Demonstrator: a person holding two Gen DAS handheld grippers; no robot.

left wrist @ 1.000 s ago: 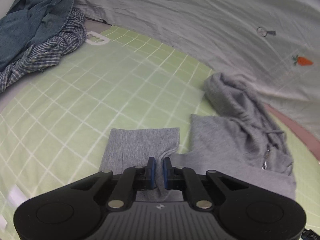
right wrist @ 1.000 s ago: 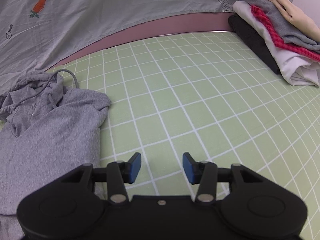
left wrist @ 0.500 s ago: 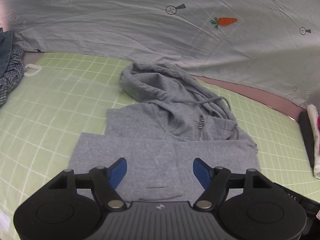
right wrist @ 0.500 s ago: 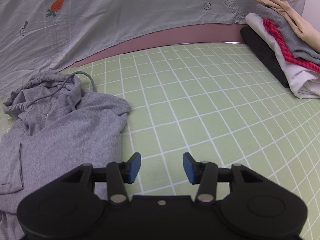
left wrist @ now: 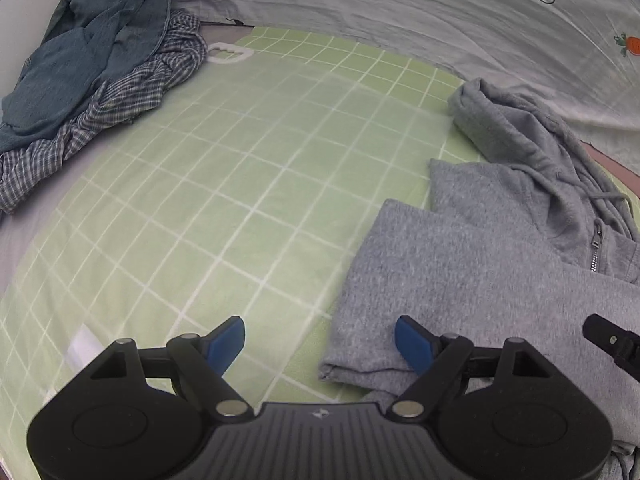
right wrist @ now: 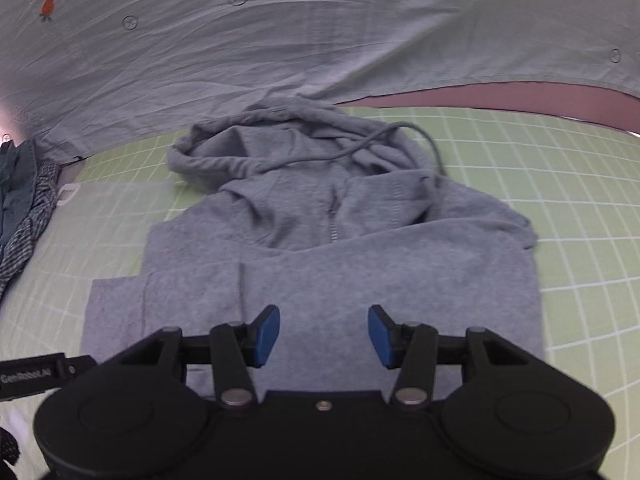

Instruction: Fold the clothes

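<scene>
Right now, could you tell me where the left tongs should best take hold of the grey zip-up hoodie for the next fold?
Probably the grey zip-up hoodie's folded left edge, near its bottom corner. It lies flat on the green checked mat, between the open left tongs, so come in low from the mat side.

Left tongs [left wrist: 319, 346] released hoodie [left wrist: 460, 272], now spread; right tongs [right wrist: 323, 336] swung over it.

Green checked bed [left wrist: 248, 168], grey hoodie [right wrist: 340, 248], crumpled shirts [left wrist: 92, 76]
</scene>
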